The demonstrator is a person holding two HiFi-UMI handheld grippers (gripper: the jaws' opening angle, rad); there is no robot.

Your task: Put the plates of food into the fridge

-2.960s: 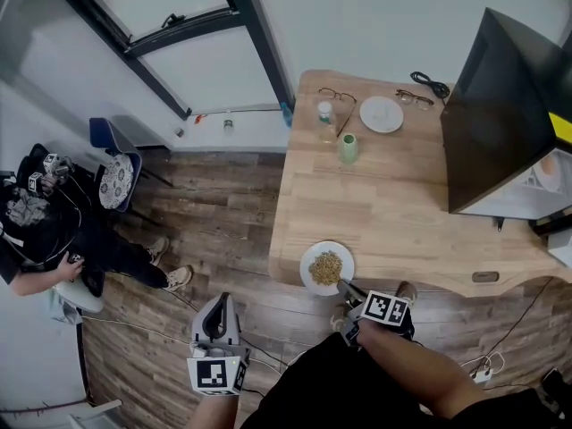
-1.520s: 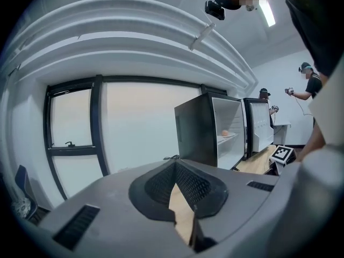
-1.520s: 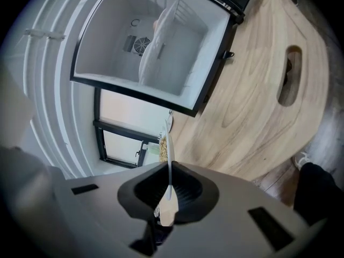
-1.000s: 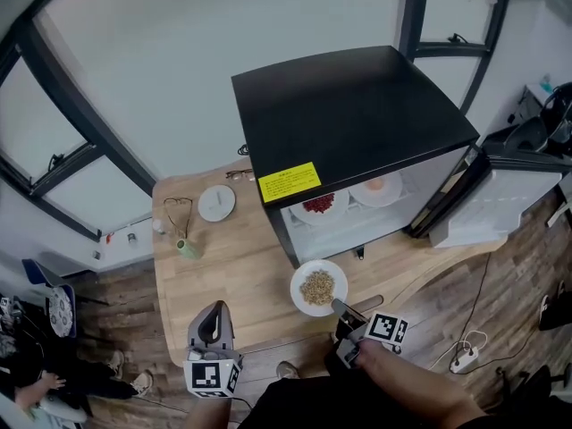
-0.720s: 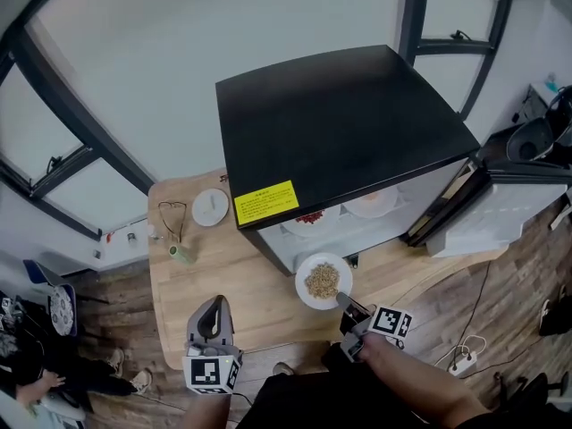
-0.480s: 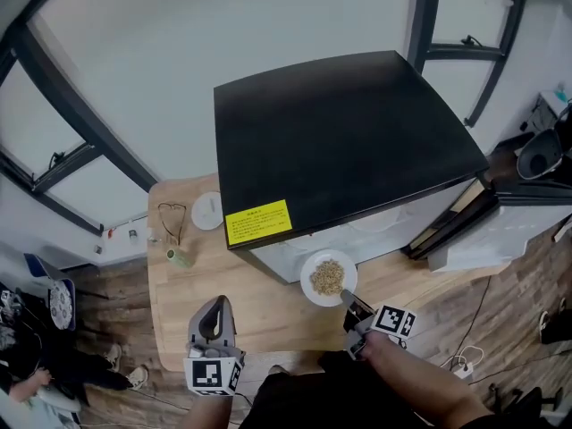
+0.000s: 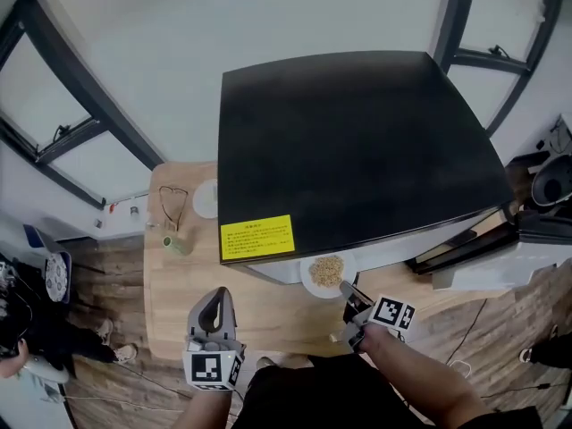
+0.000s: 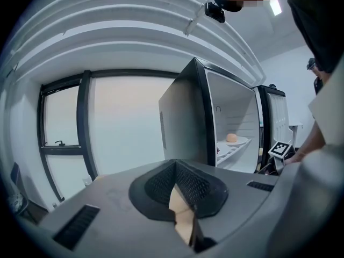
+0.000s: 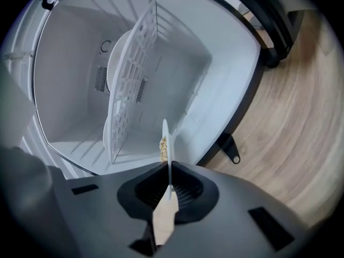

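Note:
A white plate of grain-like food [image 7: 326,272] hangs at the mouth of the black-topped fridge [image 7: 357,141], its far rim under the fridge's top edge. My right gripper [image 7: 347,291] is shut on the plate's near rim. In the right gripper view the plate [image 9: 166,144] shows edge-on between the jaws of the right gripper [image 9: 169,184], facing the white interior below the wire shelf [image 9: 131,85]. My left gripper [image 7: 217,296] hovers over the table's front, shut and empty. From the left gripper view, a plate with peach-coloured food [image 8: 232,138] rests on a fridge shelf.
The fridge door [image 7: 536,239] stands open to the right. On the wooden table [image 7: 179,302] left of the fridge are a small white plate [image 7: 206,197], glasses [image 7: 172,197] and a green cup [image 7: 175,244]. A person [image 7: 18,329] sits at the far left.
The right gripper has carried the plate from the table's front edge towards the fridge opening, and its far rim is now under the fridge top. The left gripper moved along with it, still shut.

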